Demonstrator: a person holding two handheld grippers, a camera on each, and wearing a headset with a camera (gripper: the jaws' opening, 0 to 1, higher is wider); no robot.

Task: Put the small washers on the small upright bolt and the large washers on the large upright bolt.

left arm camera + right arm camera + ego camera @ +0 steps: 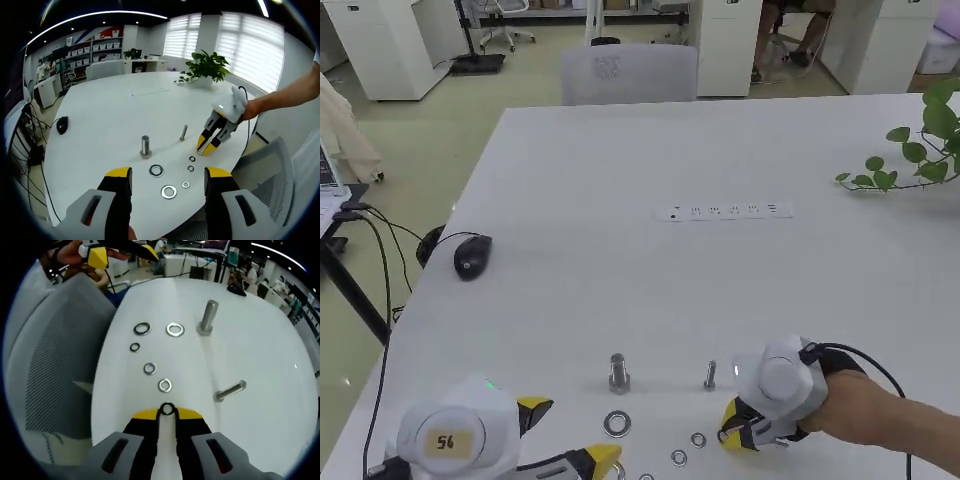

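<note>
Pinching small washer [167,409] in right gripper [167,413] | left gripper [168,174] wide | both near table [620,200] front edge

The right gripper [168,415] has its yellow-tipped fingers [145,415] pinched on a small washer [168,409]. Beyond them, five loose washers [164,385] lie on the white tabletop [260,340]. The large bolt [209,316] and small bolt [231,390] stand to their right.

left gripper [570,432]: cut by bottom edge | small washer [168,409]: perhaps half hidden between fingers [145,415]
</note>
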